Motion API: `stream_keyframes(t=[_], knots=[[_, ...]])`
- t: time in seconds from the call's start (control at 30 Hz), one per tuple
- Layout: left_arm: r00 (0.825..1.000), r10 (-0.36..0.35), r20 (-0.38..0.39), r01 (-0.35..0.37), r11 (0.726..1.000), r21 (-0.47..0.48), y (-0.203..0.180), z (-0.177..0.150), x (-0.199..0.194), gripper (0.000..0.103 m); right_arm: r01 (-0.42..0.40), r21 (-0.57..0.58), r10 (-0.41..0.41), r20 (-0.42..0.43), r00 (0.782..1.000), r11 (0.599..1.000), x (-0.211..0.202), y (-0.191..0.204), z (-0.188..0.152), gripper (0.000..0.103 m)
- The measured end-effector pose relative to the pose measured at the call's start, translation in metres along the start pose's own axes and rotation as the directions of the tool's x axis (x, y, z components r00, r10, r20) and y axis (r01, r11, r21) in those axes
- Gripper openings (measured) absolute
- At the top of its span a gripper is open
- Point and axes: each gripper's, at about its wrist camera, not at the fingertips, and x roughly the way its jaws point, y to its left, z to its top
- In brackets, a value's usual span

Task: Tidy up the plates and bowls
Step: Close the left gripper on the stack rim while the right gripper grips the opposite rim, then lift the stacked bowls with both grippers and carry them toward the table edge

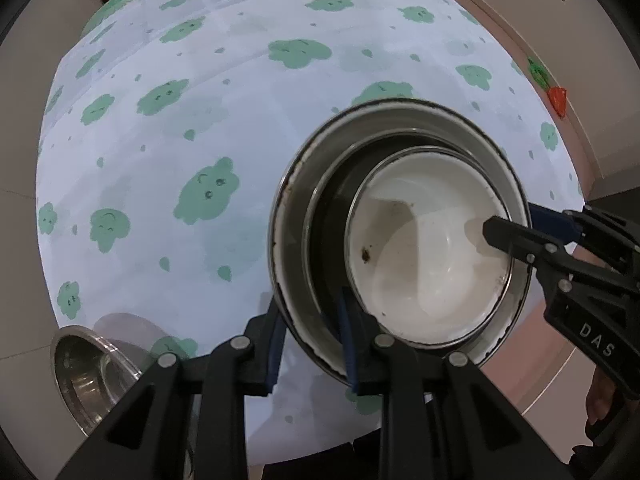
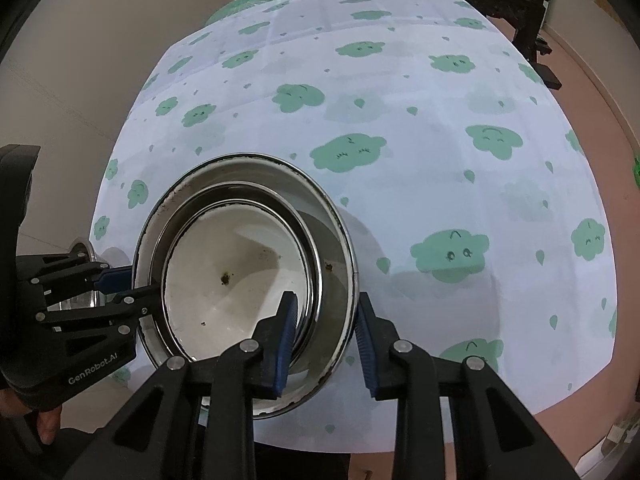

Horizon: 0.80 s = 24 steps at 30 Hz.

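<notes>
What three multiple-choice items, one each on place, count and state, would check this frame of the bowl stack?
1. Where is the lone steel bowl?
A. inside the stack
B. at the table's edge, apart from the stack
C. held in a hand-held gripper

2. How many bowls are nested in the stack?
A. one
B. three
C. five

3. How does the left hand-held gripper stand?
A. shut on the outer bowl's wall
B. open above the tablecloth
C. shut on a spoon

Answers: 1 B, it sits alone near the cloth's edge. 2 B, three rims show, the white bowl innermost. 3 A, one pad is inside and one outside the outer bowl.
</notes>
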Motion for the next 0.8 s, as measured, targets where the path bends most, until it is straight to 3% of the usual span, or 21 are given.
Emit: stream_keyframes(t=[0.8], knots=[[0.998,0.023,0.059,-0.017,0.995,-0.096,0.072,-0.028,-0.035,0.023,-0.018,-0.109,0.021,0.02,1.0,0.994,-0.006,0.072,0.022,0.031]])
